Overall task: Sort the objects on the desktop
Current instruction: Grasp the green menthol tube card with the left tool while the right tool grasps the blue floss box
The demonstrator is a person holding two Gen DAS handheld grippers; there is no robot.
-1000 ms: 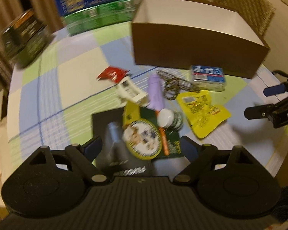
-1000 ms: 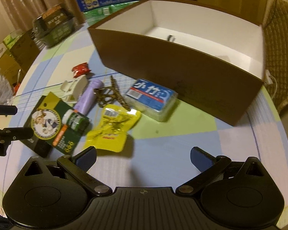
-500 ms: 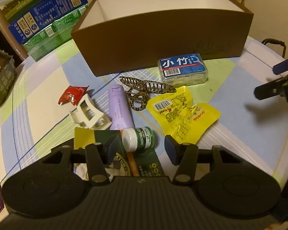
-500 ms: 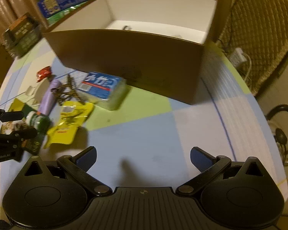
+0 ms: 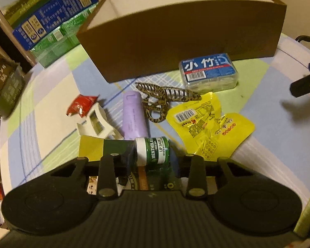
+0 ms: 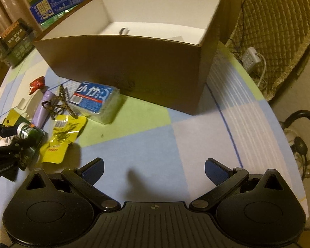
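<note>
My left gripper [image 5: 153, 155] is shut on a small green lip salve jar [image 5: 153, 150] with a white lid, just above a dark green card [image 5: 113, 147]; the jar also shows in the right wrist view [image 6: 28, 131]. Beyond it lie a purple tube [image 5: 133, 115], a white hair claw [image 5: 95, 124], a patterned hair clip [image 5: 165, 95], a red sachet [image 5: 80, 105], a yellow packet [image 5: 206, 126] and a blue floss box [image 5: 208, 72]. The brown cardboard box [image 6: 134, 66] stands behind them. My right gripper [image 6: 154, 168] is open and empty over bare tablecloth.
Blue and green cartons [image 5: 51, 24] and a dark box [image 5: 4, 82] stand at the table's far left. A quilted chair [image 6: 279, 31] and a power strip [image 6: 252, 59] are off the right edge. A small item [image 6: 124, 31] lies inside the box.
My left gripper has moved forward and closed on the lip salve jar. My right gripper swung right and stayed open.
</note>
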